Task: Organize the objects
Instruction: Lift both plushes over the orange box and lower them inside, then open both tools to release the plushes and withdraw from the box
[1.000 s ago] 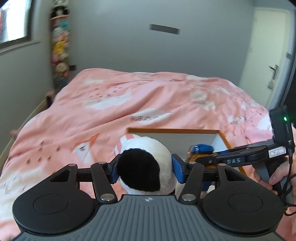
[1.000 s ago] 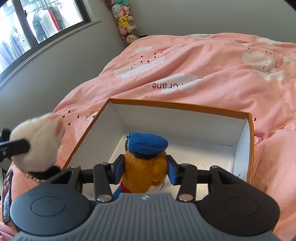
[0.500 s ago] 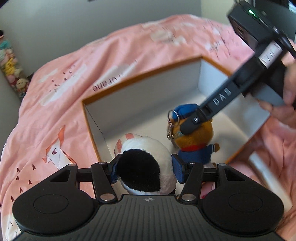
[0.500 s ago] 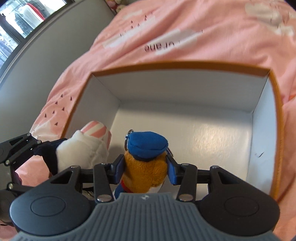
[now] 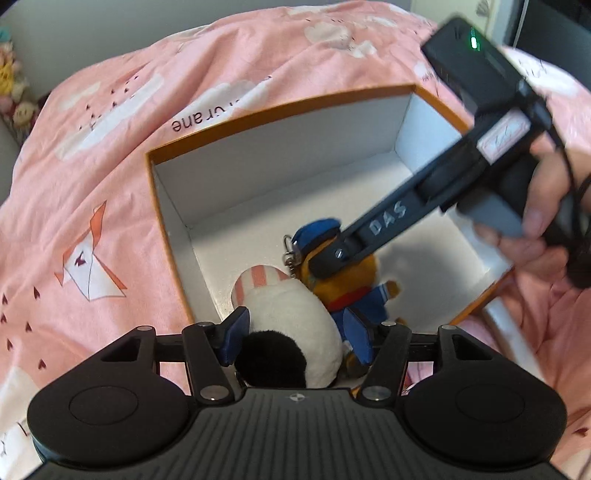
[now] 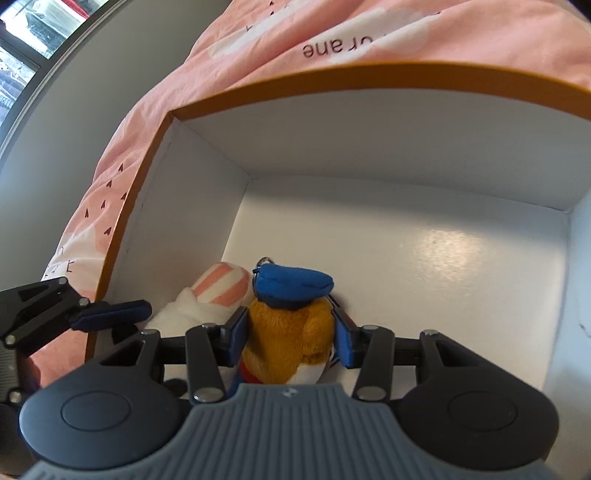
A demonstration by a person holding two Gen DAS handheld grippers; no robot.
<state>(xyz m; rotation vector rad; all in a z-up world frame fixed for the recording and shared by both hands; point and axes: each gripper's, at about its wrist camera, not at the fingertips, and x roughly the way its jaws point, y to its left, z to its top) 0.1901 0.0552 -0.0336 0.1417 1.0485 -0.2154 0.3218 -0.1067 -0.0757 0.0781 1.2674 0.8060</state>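
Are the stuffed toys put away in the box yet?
Almost. Both toys are down inside the box, side by side. The left gripper has its pads around the white plush, and the right gripper around the orange bear. What's left: letting go and lifting out.

"DAS" on right gripper [image 5: 321,266]

From my left wrist view, a bed [image 5: 110,177] fills most of the frame, covered by a pink duvet [image 5: 229,62] printed with white clouds, small dark birds and an origami crane. At the upper left edge, blurred plush toys [image 5: 14,92] stack against a grey wall [image 5: 92,26]. In my right wrist view, the upper left corner shows a dark-framed window [image 6: 33,40] bright with daylight, above a plain grey wall [image 6: 74,140] beside the bed.
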